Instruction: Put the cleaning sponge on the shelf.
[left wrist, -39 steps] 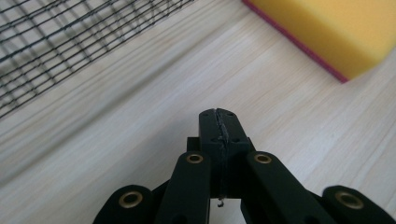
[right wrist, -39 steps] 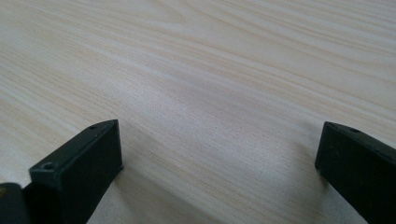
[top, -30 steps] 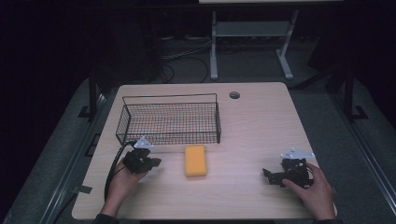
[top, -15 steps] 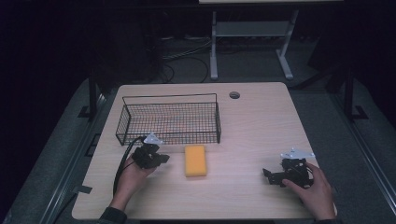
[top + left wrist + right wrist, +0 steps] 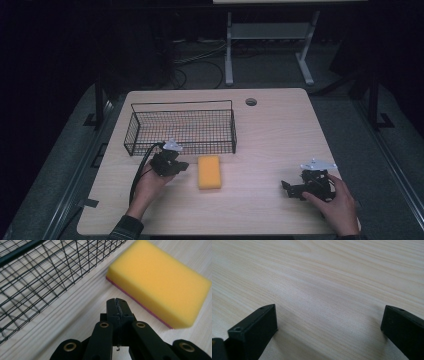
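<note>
The yellow sponge (image 5: 209,171) lies flat on the table (image 5: 270,130), a little toward the person's side of the middle, just in front of the right end of the black wire basket (image 5: 181,127) and apart from it by a narrow strip of wood; in the left gripper view the sponge (image 5: 160,287) shows a thin pink layer along its lower edge; the basket (image 5: 37,272) stands at about twelve o'clock from the sponge, reaching away toward ten o'clock, and nothing can be seen inside it, the table's wood showing through its mesh; the left gripper (image 5: 172,165) is held in the left hand (image 5: 149,184) at nine o'clock of the sponge, just beside it and not touching, its jaws pressed together with nothing between them, the tips pointing at the sponge's near corner in its own view (image 5: 117,305); the right gripper (image 5: 292,187) rests in the right hand (image 5: 336,202) at about four o'clock of the sponge, well apart from it, its jaws spread wide over bare wood (image 5: 329,322); compared with a second ago, the left gripper has moved across the table toward the sponge, from a place farther off at nine o'clock to just beside it, while the sponge, the basket and the right gripper have kept their places.
</note>
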The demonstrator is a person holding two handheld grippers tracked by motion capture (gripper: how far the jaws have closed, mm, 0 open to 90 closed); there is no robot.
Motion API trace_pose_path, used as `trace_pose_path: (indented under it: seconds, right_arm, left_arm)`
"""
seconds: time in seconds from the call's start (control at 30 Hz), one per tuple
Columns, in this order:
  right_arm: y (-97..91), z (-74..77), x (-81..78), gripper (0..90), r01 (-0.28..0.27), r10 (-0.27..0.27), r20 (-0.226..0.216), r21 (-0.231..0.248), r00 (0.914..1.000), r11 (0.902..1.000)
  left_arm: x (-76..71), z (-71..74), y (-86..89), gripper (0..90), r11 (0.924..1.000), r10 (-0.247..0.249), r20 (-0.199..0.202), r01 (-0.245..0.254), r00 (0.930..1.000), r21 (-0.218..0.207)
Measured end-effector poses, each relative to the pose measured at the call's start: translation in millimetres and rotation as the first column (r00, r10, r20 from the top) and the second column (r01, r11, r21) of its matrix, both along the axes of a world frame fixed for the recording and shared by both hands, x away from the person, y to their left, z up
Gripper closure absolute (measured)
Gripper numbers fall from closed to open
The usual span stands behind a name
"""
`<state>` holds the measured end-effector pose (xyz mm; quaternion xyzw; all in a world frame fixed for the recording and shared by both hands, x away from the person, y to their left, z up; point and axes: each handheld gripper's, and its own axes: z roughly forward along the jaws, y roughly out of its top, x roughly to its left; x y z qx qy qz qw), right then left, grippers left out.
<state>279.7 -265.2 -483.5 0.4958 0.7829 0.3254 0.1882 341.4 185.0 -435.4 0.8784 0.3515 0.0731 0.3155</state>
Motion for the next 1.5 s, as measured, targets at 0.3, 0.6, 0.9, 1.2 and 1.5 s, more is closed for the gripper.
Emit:
trace_pose_path:
  seconds: [0.3, 0.6, 0.9, 1.2, 1.5]
  right_arm:
    - [0.0, 0.0, 0.0, 0.0, 0.000, 0.000, 0.000, 0.001, 1.0000, 1.0000]
    - [0.0, 0.0, 0.0, 0.0, 0.000, 0.000, 0.000, 0.001, 1.0000, 1.0000]
    - [0.1, 0.0, 0.0, 0.0, 0.001, -0.001, 0.000, 0.001, 1.0000, 1.0000]
    - [0.0, 0.0, 0.0, 0.0, 0.000, 0.000, 0.000, 0.001, 1.0000, 1.0000]
    - [0.0, 0.0, 0.0, 0.0, 0.000, 0.000, 0.000, 0.001, 1.0000, 1.0000]
  left_arm:
    - [10.1, -1.1, -13.5, 89.7, 0.9999, -0.007, 0.014, 0.007, 0.9999, 0.013]
    - [16.4, -3.7, -21.6, 89.8, 0.9998, -0.008, 0.011, 0.007, 0.9999, 0.016]
    - [20.5, -4.1, -31.3, 89.7, 0.9996, -0.024, 0.012, 0.024, 0.9996, 0.016]
    - [21.5, -4.3, -43.2, 89.8, 0.9985, -0.050, 0.010, 0.050, 0.9987, 0.021]
    - [22.4, -3.5, -56.1, 89.8, 0.9965, -0.080, 0.013, 0.080, 0.9967, 0.024]
